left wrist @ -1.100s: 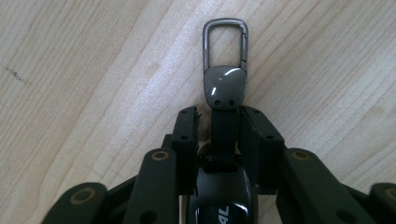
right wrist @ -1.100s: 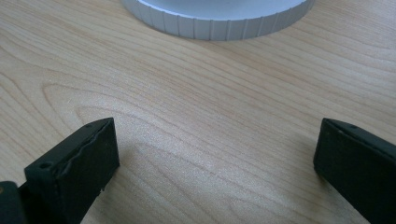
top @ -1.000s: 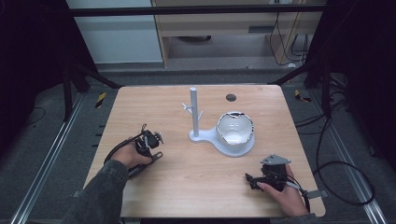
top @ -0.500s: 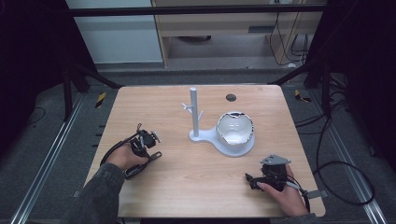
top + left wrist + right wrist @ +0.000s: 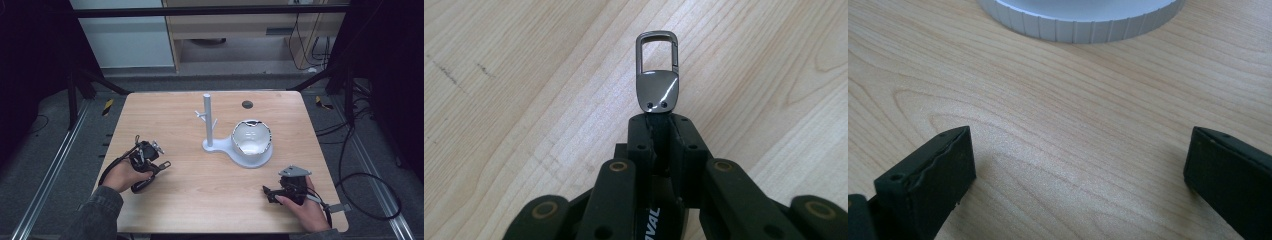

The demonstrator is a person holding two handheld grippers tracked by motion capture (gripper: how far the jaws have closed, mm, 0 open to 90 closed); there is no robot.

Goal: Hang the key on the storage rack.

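My left gripper (image 5: 659, 124) is shut on the dark strap of a metal key clip (image 5: 657, 75). The grey snap hook sticks out past the jaw tips, just over the wooden table (image 5: 514, 100). In the high view the left gripper (image 5: 149, 153) sits at the table's left, held in a hand. My right gripper (image 5: 1078, 165) stands wide open above bare wood, nothing between its fingers (image 5: 933, 175). In the high view the right gripper (image 5: 268, 193) rests near the front right corner. A white stand (image 5: 207, 120) with small pegs rises from a base with a round dish (image 5: 252, 139) at mid-table.
The ribbed white rim of the stand's base (image 5: 1083, 22) lies just ahead of the right gripper. A dark round grommet (image 5: 247, 104) is set into the table's far side. Black frame bars and cables surround the table.
The left gripper has drifted a little to the left and toward the person, still shut on the clip. The right gripper has not moved.
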